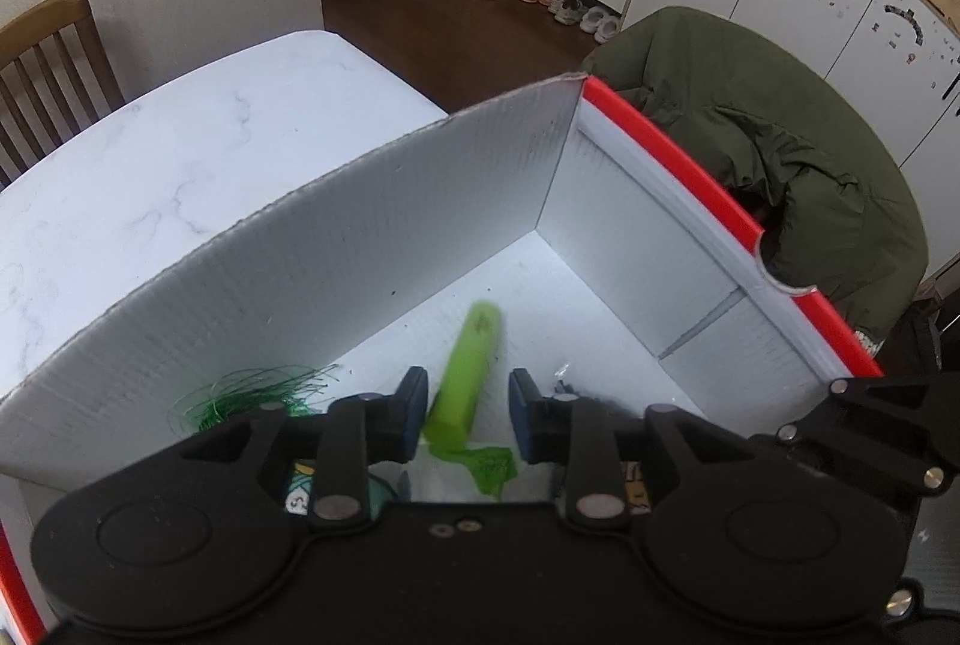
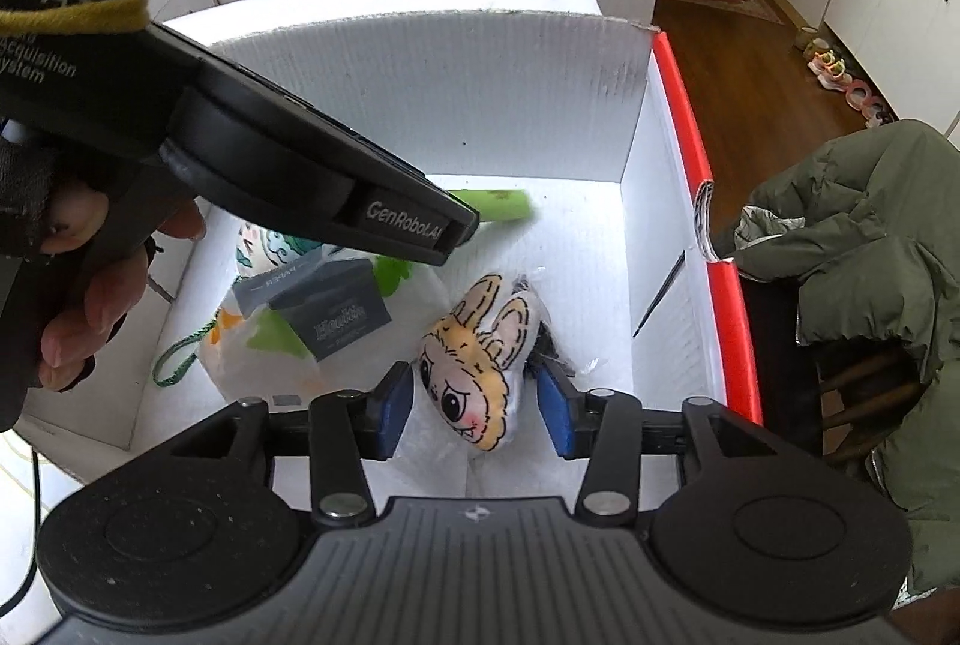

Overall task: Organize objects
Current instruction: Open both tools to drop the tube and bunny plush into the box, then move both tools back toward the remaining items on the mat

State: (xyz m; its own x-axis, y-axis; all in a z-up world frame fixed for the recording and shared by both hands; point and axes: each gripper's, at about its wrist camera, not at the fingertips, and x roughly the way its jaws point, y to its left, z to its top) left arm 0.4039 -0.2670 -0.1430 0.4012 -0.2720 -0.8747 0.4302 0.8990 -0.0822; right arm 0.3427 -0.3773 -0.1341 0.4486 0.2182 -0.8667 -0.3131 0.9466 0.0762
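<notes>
Cardboard box (image 1: 372,249) with white corrugated walls and a red outer edge sat on the white marble-patterned table (image 1: 150,153), and both of your grippers were held over its open top. Your left gripper (image 1: 468,414) had its blue-padded jaws spread wide with nothing between them; beneath that gap a lime-green cylindrical tube (image 1: 468,369) appeared blurred on the box floor, running away toward the far wall. A tangle of thin green wire (image 1: 252,396) lay to the left of it against the far-left wall. Your right gripper (image 2: 474,414) was likewise open and empty, its jaws standing on either side of a yellow plush rabbit-eared doll face (image 2: 474,375) that lay on the floor below, not clamped. In the right wrist view your left hand (image 2: 90,297) gripped the black handle of the other tool, which reached across the box from the left. Under it lay a small dark grey printed carton (image 2: 339,312) on top of a clear plastic bag (image 2: 264,363), with a green cord loop (image 2: 177,360) beside them. An olive-green padded jacket (image 2: 864,261) hung over a chair just right of the box.
</notes>
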